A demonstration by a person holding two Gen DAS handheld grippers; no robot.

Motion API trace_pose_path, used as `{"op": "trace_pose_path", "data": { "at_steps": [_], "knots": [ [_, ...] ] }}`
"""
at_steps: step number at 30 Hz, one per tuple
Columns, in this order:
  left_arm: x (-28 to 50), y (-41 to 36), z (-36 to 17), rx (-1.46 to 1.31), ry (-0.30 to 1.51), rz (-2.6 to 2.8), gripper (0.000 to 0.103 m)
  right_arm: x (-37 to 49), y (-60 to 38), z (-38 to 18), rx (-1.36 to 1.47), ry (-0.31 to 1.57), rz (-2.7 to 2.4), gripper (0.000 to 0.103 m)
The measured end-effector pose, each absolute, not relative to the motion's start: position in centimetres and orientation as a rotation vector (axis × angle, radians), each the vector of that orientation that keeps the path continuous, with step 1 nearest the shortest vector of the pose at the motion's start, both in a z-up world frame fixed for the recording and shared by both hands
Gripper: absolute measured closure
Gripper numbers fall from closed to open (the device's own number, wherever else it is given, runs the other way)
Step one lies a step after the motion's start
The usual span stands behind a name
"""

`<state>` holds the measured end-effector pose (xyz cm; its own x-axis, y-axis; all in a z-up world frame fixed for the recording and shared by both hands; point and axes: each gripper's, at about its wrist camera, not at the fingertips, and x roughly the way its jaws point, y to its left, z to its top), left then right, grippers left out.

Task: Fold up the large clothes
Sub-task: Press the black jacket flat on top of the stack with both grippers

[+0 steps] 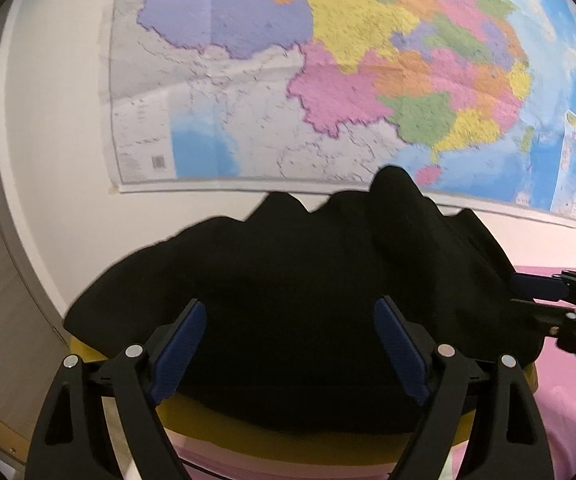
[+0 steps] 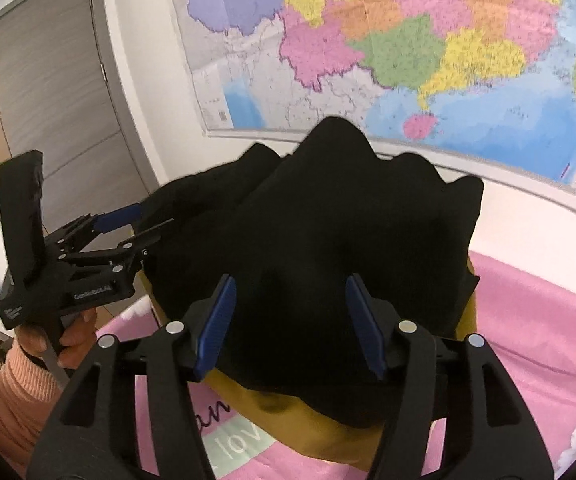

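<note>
blue-padded left gripper [image 1: 290, 344] in the foreground, jaws spread wide and released over the near edge of a black garment [image 1: 296, 280]; no pad presses the cloth. right gripper [image 2: 290, 320], jaws parted and likewise released, with dark fabric lying between but not pinched. the black garment is heaped in uneven peaks on a mustard-yellow cushion [image 2: 308, 432], which rests on a pink bedsheet [image 2: 548, 340] below a coloured wall map [image 1: 328, 60]. a hand in a peach sleeve [image 2: 3, 392] carries the left tool.

step in hand, as judged: between grasps, the garment bunched and not yet laid flat. the next move likely calls for finding an edge or corner on each side, closing on it and drawing the cloth out.

legible writing: "genrobot.ai" on the left tool's body; on the bedsheet, partial letters "an" and "lov". map lettering is too blurred to read.
</note>
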<state>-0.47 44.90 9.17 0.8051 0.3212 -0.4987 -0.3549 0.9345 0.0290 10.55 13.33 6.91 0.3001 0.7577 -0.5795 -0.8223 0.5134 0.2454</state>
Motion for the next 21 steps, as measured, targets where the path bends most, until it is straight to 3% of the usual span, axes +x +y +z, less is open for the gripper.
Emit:
{"op": "trace_pose_path", "data": {
  "at_steps": [7, 21],
  "knots": [
    [1.6, 45.2, 5.9, -0.092, 0.623, 0.37, 0.02, 11.2, 14.0, 3.9, -0.163, 0.794, 1.031, 0.047],
    [3.2, 44.3, 6.5, -0.076, 0.607, 0.376, 0.02, 16.9, 15.4, 8.1, -0.062, 0.73, 0.909, 0.042]
  ]
}}
